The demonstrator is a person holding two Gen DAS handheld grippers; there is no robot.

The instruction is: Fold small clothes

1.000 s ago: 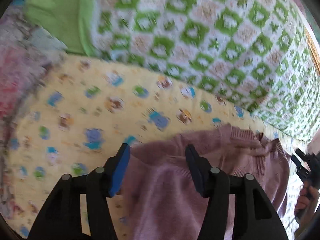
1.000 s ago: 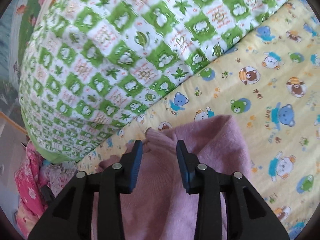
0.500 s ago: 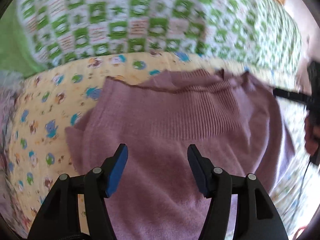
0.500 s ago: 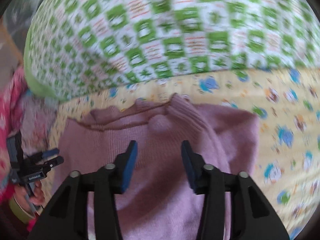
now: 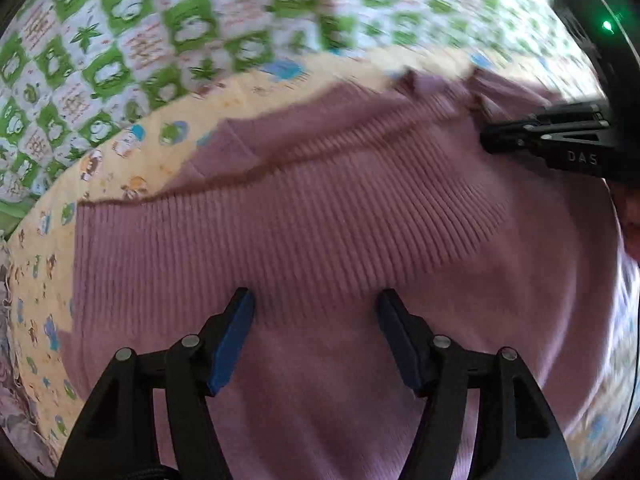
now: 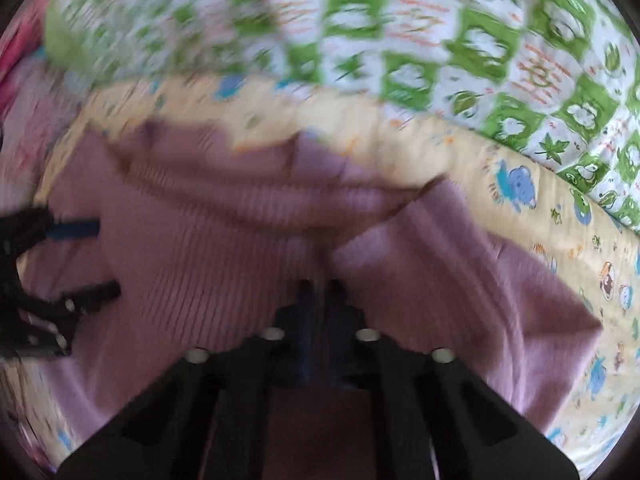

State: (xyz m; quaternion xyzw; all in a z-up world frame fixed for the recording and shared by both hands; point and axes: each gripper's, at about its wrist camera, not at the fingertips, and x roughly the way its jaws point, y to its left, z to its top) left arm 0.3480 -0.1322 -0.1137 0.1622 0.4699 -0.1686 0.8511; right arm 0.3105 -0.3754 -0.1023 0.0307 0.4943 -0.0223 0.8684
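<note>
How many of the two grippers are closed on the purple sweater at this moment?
1. The right gripper pinches the purple sweater near its ribbed edge; the left gripper is above it, jaws open.

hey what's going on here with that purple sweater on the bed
A person with a claw in each hand is folding a small mauve knit sweater lying on a yellow cartoon-print sheet. The right claw is pinched shut on a fold of the sweater near its ribbed part. The left claw hovers open over the knit, gripping nothing. A green-checked quilt lies behind.
</note>
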